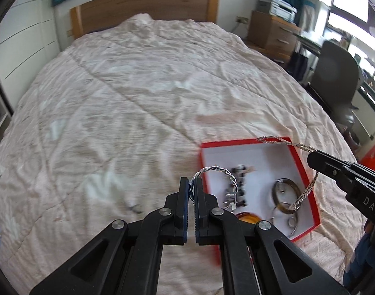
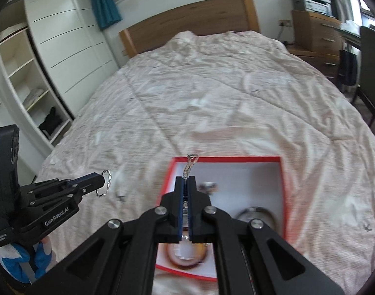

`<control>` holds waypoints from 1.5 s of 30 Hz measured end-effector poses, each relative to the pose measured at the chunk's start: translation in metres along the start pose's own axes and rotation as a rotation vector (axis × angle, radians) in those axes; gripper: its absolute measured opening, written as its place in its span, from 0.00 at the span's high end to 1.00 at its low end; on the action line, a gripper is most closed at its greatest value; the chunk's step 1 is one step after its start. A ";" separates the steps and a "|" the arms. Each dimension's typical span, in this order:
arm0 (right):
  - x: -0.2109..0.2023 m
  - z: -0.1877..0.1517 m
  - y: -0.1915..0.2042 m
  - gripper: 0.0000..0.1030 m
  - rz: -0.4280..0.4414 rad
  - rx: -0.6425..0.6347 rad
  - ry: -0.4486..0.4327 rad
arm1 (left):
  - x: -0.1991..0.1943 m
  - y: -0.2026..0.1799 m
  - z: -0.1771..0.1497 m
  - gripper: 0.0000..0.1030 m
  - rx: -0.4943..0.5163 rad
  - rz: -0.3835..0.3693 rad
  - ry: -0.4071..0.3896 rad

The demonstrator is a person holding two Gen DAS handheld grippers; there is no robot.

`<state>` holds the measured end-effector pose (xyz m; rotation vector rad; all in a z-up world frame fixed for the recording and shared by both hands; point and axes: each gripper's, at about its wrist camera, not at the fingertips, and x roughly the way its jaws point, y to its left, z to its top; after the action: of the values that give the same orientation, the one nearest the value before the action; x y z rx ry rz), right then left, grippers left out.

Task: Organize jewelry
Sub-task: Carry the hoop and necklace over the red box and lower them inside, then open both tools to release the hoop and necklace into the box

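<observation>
Rumpled pale pink bedding (image 1: 128,103) covers a wide bed with a wooden headboard (image 1: 145,5) at the far end, white wardrobe doors (image 2: 72,41) to the left and a wooden chest of drawers (image 1: 270,32) to the right. Near the foot of the bed lies a shallow red box (image 1: 307,179) with a white floor, holding a brown bangle (image 1: 285,191), a dark beaded piece (image 1: 236,186) and other rings too blurred to name. Just left of the box, the left gripper (image 1: 192,184) has its jaws pressed together on a twisted silver bangle (image 1: 219,172). Above the box, the right gripper (image 2: 186,184) pinches a silver chain (image 1: 285,142) whose ends hang free.
</observation>
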<state>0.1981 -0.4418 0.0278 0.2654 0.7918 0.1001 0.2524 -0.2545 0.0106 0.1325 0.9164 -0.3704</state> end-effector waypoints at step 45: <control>0.030 -0.063 -0.082 0.61 -0.116 0.083 0.112 | 0.071 -0.065 -0.031 0.51 0.028 0.008 0.088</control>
<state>0.1734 -0.5027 -0.0579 0.2941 0.9221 -0.0275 0.2441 -0.3244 -0.0617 0.1787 0.9972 -0.3722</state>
